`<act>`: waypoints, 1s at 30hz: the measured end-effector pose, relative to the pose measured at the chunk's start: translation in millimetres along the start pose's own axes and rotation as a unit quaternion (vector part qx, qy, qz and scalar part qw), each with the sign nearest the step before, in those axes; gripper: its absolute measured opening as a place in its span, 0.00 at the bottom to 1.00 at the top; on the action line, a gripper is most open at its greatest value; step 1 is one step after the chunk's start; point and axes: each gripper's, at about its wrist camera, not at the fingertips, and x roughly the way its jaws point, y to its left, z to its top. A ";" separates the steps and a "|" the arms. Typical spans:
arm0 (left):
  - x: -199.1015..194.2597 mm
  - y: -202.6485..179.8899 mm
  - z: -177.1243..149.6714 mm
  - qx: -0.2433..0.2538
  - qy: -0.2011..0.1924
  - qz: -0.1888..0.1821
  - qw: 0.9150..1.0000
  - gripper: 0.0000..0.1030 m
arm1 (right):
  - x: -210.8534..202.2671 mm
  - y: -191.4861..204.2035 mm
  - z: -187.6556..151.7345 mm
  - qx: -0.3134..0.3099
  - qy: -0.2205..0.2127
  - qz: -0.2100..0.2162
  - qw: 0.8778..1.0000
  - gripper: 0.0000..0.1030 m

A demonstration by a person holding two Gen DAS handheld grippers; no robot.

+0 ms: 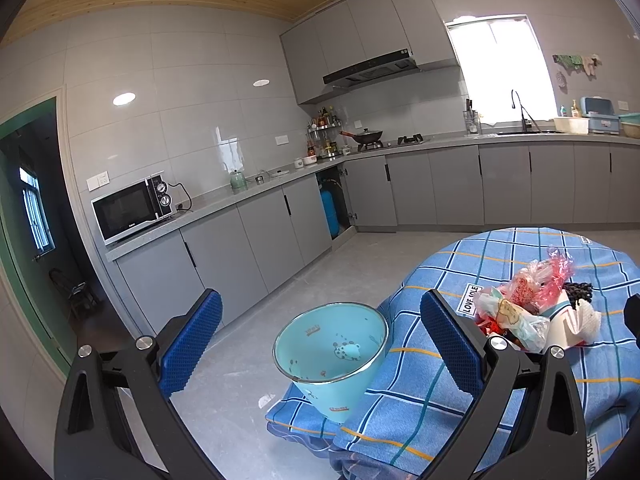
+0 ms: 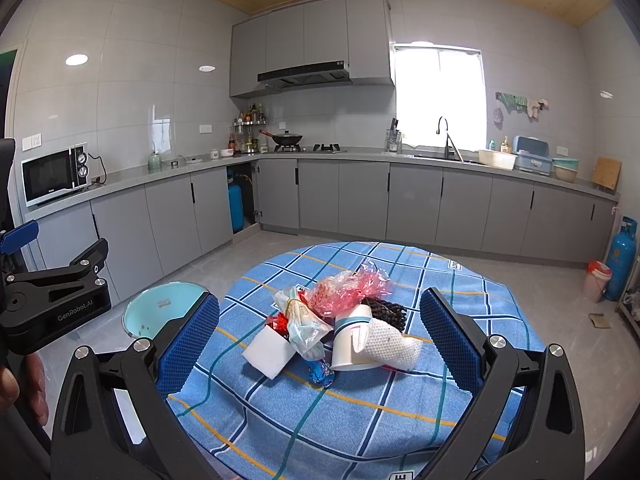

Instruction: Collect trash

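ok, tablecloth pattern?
Blue plaid tablecloth with white, navy and orange lines; clearest in the right wrist view.

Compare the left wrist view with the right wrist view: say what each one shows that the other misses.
Only the left wrist view shows the inside of the light blue bin in full, and the green doorway. Only the right wrist view shows the blue gas cylinder on the floor, the white box and the left gripper from outside. Both show the trash pile on the checked tablecloth.
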 end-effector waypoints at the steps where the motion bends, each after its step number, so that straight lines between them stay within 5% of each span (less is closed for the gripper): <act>1: -0.2 0.2 0.0 0.000 0.000 0.001 1.000 0.95 | 0.4 0.2 0.0 0.000 0.001 0.000 1.000 0.96; 30: -1.4 -2.0 0.1 0.001 0.000 -0.001 1.000 0.95 | 0.3 -1.0 0.2 0.001 0.001 0.001 1.000 0.96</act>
